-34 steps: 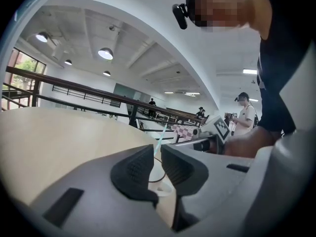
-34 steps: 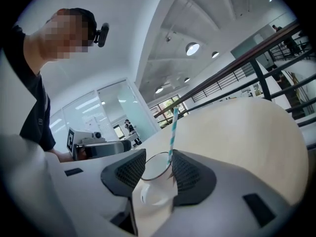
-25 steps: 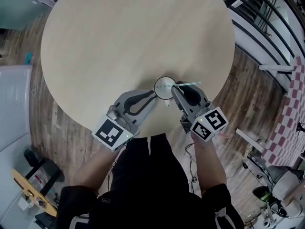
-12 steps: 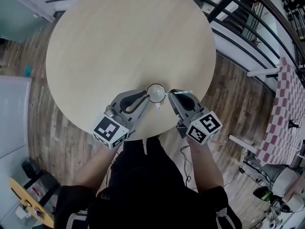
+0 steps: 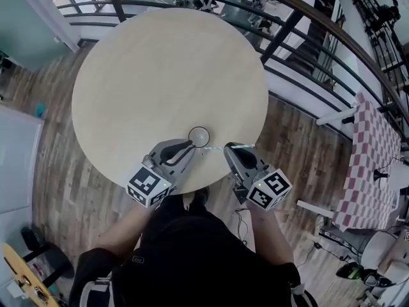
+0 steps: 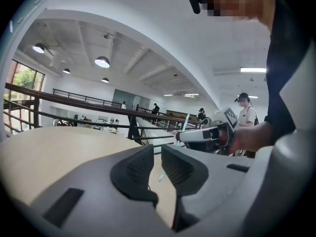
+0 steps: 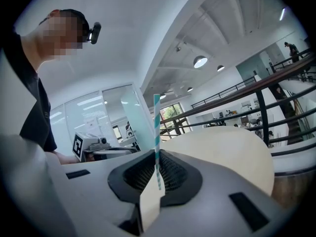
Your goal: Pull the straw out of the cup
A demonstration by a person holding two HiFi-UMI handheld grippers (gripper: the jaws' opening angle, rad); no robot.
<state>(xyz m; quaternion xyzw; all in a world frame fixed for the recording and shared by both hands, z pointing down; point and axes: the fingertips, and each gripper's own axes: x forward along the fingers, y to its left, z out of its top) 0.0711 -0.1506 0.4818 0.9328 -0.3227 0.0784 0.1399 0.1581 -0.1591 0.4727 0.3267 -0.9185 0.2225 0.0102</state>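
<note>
Both grippers have come up off the table [image 5: 160, 69] and back toward the person since the earlier frames, and the straw [image 5: 217, 149] has come away with the right one.

Left gripper [image 5: 190, 146]: jaws narrow with a slim gap between them. Its own view shows nothing in the gap but tabletop beyond.

Cup [image 5: 199, 137]: on the table just ahead of the left fingertips, not gripped, nothing in it.

Straw: teal-and-white striped, lying crosswise between the two grippers. Its free end hangs just off the cup rim.

Right gripper [image 5: 231, 148]: jaws have just been closing and are now pinched on the straw, which stands upright between the pads in the right gripper view.

Judgement: the straw looks fully out of the cup, so the pull appears done.

Surroundings: railing [image 5: 282, 34] beyond the table's far edge, and a checked cloth [image 5: 370, 158] well to the right of the right gripper. Neither is near the straw, and nothing stands in its way.
</note>
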